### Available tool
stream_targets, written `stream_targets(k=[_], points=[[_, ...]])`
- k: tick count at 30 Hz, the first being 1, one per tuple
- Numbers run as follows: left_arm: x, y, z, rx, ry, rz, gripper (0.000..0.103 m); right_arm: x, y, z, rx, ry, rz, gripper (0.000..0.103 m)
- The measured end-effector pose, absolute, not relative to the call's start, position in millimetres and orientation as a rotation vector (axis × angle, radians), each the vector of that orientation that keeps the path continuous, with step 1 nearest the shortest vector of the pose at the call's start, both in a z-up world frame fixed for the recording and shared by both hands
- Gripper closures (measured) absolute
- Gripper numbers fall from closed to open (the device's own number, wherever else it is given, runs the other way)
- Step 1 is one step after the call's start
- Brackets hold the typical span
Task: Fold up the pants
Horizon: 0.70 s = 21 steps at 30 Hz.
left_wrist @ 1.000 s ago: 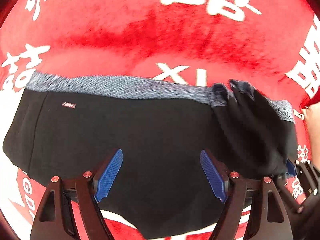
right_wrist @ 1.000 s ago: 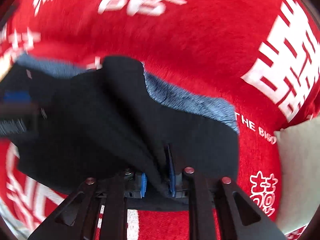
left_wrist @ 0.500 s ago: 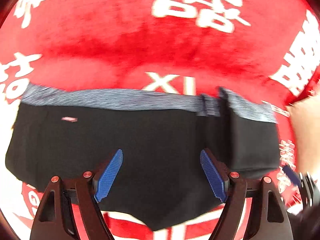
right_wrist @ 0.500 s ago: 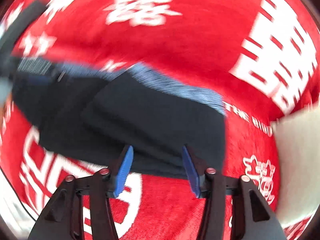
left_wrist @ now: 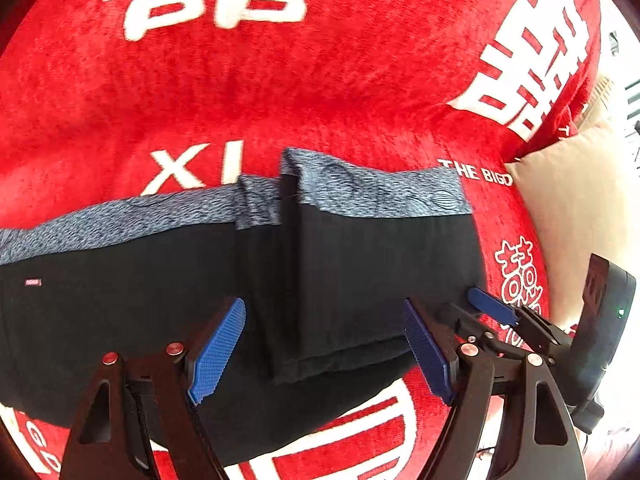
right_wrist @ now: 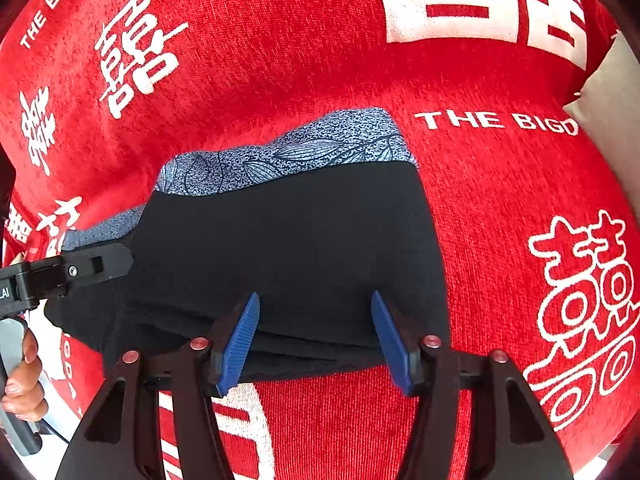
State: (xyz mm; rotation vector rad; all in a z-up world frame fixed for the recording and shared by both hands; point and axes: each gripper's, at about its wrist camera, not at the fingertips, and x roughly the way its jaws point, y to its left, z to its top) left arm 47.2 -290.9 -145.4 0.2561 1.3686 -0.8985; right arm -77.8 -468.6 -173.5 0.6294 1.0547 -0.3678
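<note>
You have let go of the black flap your right gripper [right_wrist: 314, 340] was pinching; it is now lying flat on the black pants [left_wrist: 160, 300]. Its jaws are opening, straddling the near folded edge without pressing. Your left gripper [left_wrist: 320, 352] is hanging spread wide over the pants. Beyond the pants, their grey-blue waistband [right_wrist: 288, 152] is lying toward the far side on the red blanket [right_wrist: 300, 40].

A red blanket [left_wrist: 320, 80] with white lettering carries black pants [left_wrist: 160, 300], folded, grey-blue waistband away from the camera
</note>
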Motion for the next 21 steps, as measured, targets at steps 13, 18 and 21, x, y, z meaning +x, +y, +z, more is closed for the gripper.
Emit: stream_targets(k=[13, 18, 21], points=[[44, -306, -170, 0.363, 1.457, -0.896, 0.083, -87, -491, -164, 0.724, 1.018, -0.354, 0.053], [37, -299, -143, 0.323, 1.412, -0.940, 0.085, -88, -499, -155, 0.738, 1.031, -0.337, 0.059], [30, -293, -137, 0.331, 1.415, -0.950, 0.086, -87, -498, -147, 0.721, 1.041, -0.326, 0.059]])
